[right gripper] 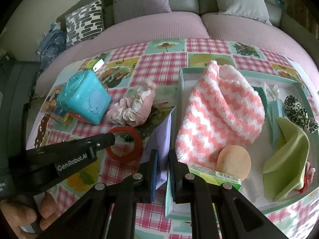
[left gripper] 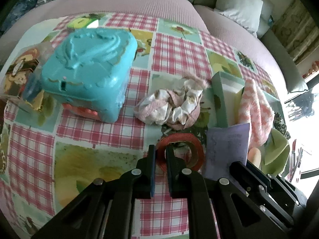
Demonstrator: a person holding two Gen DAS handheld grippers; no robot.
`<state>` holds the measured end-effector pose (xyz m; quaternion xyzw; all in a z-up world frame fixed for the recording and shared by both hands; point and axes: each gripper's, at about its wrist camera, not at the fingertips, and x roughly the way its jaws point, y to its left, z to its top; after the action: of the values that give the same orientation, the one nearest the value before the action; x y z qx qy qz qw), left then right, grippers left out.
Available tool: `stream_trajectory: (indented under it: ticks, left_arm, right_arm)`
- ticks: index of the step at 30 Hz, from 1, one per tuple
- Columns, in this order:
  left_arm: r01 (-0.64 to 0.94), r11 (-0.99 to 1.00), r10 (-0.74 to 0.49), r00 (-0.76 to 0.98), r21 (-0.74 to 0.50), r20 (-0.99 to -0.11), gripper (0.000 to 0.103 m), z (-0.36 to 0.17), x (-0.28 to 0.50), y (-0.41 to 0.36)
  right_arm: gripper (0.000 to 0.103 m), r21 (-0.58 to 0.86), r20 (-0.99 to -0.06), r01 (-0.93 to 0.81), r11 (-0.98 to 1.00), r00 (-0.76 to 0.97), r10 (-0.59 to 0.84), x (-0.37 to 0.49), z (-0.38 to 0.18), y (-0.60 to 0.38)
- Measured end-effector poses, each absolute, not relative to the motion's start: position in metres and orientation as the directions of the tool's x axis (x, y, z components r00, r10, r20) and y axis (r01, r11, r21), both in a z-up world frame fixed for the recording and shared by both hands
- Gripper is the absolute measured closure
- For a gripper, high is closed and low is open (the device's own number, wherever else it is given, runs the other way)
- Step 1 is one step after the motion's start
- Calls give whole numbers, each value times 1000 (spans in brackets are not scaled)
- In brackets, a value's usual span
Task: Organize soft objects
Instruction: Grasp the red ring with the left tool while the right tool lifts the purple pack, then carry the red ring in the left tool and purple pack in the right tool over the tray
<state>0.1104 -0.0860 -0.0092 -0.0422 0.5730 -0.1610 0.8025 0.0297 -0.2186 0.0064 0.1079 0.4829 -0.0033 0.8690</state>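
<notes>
My left gripper point(left gripper: 161, 152) has its fingers drawn close on the near rim of a red ring point(left gripper: 180, 151), one finger outside the band and one inside the hole, so I read it as pinching the ring against the checked tablecloth point(left gripper: 95, 127). In the right wrist view the same gripper point(right gripper: 111, 137) reaches in from the left with its tip on the ring point(right gripper: 125, 144). My right gripper point(right gripper: 163, 157) pinches a lilac paper sheet point(right gripper: 162, 137) between its blue pads, the sheet standing upright just ahead of the tips. Just ahead of the left gripper lies a crumpled pink and white cloth bundle point(left gripper: 171, 107); further ahead and to its left stands a turquoise plastic case point(left gripper: 87, 73). To the right of my right gripper sits a shallow teal-rimmed tray point(right gripper: 182, 75) holding a pink and white striped knitted piece point(right gripper: 217, 109), a round peach sponge point(right gripper: 233, 162) touching its near edge, a green foam piece point(right gripper: 285, 163) and a leopard-print item point(right gripper: 299, 113) further right. Beyond everything is a mauve sofa seat point(right gripper: 159, 27)
</notes>
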Motion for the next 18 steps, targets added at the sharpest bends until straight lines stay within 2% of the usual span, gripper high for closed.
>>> stream_trajectory:
  ticks: [10, 18]
  left_arm:
    - [216, 945, -317, 411, -246, -855, 93, 33, 106, -78]
    - [310, 923, -352, 435, -229, -829, 93, 53, 96, -115]
  right_arm:
    - [92, 187, -765, 133, 973, 641, 59, 11, 48, -233]
    - [92, 166, -705, 263, 951, 706, -72, -16, 80, -277]
